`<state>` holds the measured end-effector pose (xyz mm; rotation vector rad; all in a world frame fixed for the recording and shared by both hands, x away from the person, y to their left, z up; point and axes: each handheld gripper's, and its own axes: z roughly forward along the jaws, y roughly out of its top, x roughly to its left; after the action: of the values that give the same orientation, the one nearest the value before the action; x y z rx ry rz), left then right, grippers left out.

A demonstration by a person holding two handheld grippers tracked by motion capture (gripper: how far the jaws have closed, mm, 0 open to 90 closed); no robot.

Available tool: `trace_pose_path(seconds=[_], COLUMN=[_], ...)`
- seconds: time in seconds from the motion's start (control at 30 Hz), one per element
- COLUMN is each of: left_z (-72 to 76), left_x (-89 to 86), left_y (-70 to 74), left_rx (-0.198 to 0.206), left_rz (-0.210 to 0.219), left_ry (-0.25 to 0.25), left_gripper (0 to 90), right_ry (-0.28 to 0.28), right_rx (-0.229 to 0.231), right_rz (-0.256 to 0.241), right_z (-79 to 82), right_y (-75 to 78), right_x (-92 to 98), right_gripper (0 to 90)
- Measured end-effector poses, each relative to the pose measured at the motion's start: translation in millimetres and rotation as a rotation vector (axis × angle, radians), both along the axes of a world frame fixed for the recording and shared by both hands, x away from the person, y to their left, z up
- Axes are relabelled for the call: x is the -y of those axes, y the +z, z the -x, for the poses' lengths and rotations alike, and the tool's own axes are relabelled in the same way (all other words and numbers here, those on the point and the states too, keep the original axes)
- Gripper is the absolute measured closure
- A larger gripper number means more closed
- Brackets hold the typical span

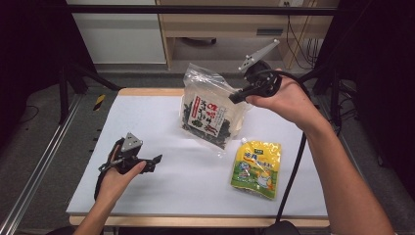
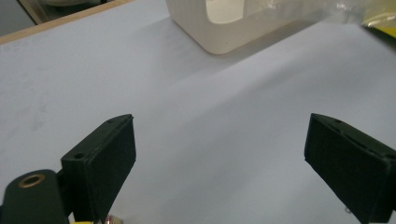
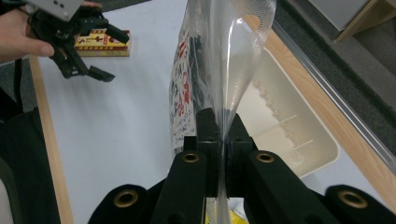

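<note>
While the right gripper (image 3: 219,135) is pinching the clear top edge of the seaweed bag (image 1: 208,115) above the far middle of the table (image 1: 147,191), a steady, upright carry is looking wisest. The left gripper (image 2: 219,158) is idling with jaws spread, near left. The white tray (image 3: 285,135) just behind seems its likely target.

The worktop (image 1: 161,191) is lit brightly and evenly from above, while the surroundings are left dark. Soft shadows are cast beneath the seaweed bag (image 1: 209,110). Glare is seen on its clear plastic. Nearby black parts are blurred in both gripper views.

Clear seaweed bag (image 1: 208,115) (red label) hangs upright, top edge pinched.
</note>
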<state>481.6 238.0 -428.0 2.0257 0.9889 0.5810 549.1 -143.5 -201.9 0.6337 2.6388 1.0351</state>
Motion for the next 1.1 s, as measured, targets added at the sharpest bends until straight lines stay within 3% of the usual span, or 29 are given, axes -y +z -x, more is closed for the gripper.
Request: trace_pose_path(seconds=[0.23,0.4,0.53,0.7,1.1], left_z=[7.9,9.7,9.1,8.6,6.6], left_x=[-1.8,-6.0,-8.1,-8.0,-11.0], left_y=[-6.4,-10.9,-12.9,-14.6,-15.9], left_rx=[0.048,0.039,0.037,0.034,0.031], left_rz=[0.002,-0.002,0.001,-0.012,-0.018], left_ry=[0.01,0.026,0.04,0.041,0.053], left_gripper=[8.8,8.8,8.8,8.8,8.8], right_ry=[-0.036,-0.1,-0.182,-0.244,-0.292], right_rx=[0.034,0.066,0.102,0.12,0.101], right_rz=[-0.004,-0.044,-0.081,-0.088,-0.062], right_z=[-3.1,-8.9,-15.9,-24.5,-45.4], right_y=[11.9,21.9,27.2,29.2,23.3], right_x=[-0.5,3.9,6.9,7.4,-8.3], right_gripper=[88.0,88.0,88.0,88.0,88.0])
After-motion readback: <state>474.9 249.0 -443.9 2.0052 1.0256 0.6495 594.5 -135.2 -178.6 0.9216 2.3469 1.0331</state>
